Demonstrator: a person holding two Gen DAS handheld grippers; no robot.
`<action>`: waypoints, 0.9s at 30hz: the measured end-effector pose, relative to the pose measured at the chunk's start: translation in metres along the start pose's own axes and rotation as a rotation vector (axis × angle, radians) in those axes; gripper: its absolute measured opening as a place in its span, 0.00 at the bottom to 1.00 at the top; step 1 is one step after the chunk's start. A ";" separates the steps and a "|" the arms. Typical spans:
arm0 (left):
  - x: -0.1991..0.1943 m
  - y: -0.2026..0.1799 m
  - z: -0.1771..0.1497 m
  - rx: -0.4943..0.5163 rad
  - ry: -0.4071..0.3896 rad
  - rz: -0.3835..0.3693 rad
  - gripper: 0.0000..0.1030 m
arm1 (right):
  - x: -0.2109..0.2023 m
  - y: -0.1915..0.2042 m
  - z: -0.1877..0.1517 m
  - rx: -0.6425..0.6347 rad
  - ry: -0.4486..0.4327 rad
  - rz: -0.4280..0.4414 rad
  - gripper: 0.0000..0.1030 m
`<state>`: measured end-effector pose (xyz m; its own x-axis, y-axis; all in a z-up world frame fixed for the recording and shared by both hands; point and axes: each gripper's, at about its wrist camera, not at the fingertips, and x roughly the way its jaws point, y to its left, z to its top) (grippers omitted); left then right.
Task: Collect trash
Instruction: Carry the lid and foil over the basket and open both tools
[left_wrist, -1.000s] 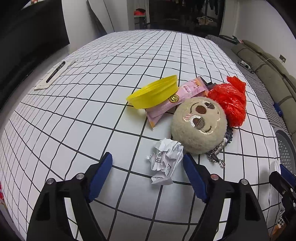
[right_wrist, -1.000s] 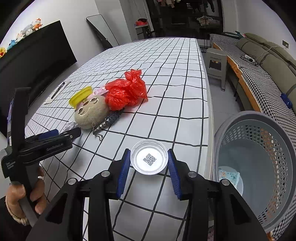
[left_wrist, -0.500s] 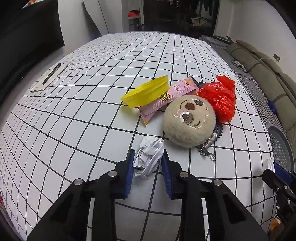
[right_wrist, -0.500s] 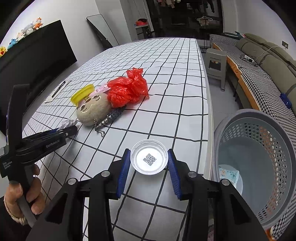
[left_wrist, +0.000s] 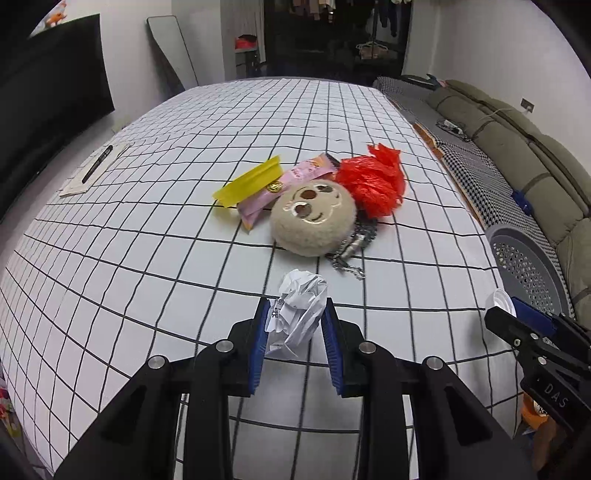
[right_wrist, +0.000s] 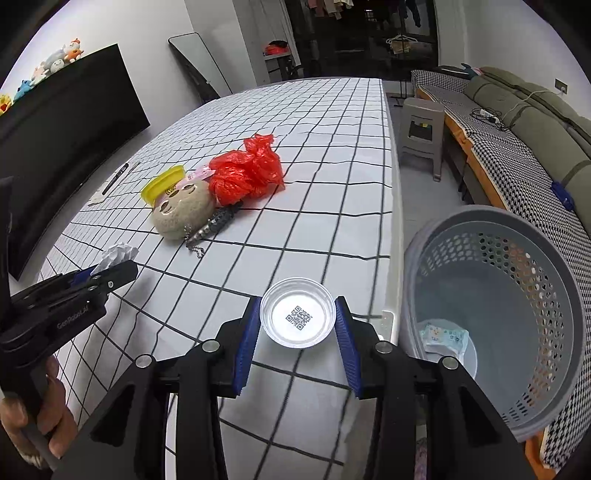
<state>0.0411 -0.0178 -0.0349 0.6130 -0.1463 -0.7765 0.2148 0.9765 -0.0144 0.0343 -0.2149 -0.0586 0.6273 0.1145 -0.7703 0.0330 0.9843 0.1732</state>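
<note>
Jaws clamped on both sides: left gripper pinching a crumpled paper ball, right gripper holding a small clear dish with a printed code on its floor. Both loads just above the checked tablecloth, near its front edge.

Step in hand, by the look of it: carrying two picked-up pieces of trash to the grey perforated basket, standing off the table's right edge, with one small packet already at its bottom. Next move likely calls for swinging each load rightward past the table edge and over the basket's rim before letting go; dish nearer, paper ball farther and needing the longer reach.

Left to right on the cloth: pen on a notepad far off at the left, yellow lid, pink snack wrapper partly beneath it, plush face with a metal chain, red plastic bag touching the plush. Nothing between the grippers and the basket; only risk judged is the two grippers crowding each other at the rim.
</note>
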 end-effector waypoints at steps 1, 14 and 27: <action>-0.003 -0.005 0.000 0.010 -0.005 -0.008 0.28 | -0.003 -0.004 -0.002 0.007 -0.003 -0.004 0.38; -0.016 -0.107 0.003 0.181 -0.021 -0.161 0.28 | -0.047 -0.081 -0.028 0.139 -0.050 -0.102 0.38; -0.003 -0.192 0.003 0.305 0.023 -0.230 0.28 | -0.062 -0.158 -0.045 0.249 -0.075 -0.178 0.38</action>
<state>0.0007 -0.2060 -0.0280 0.5060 -0.3497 -0.7885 0.5634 0.8261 -0.0048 -0.0446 -0.3713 -0.0657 0.6495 -0.0763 -0.7565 0.3316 0.9238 0.1916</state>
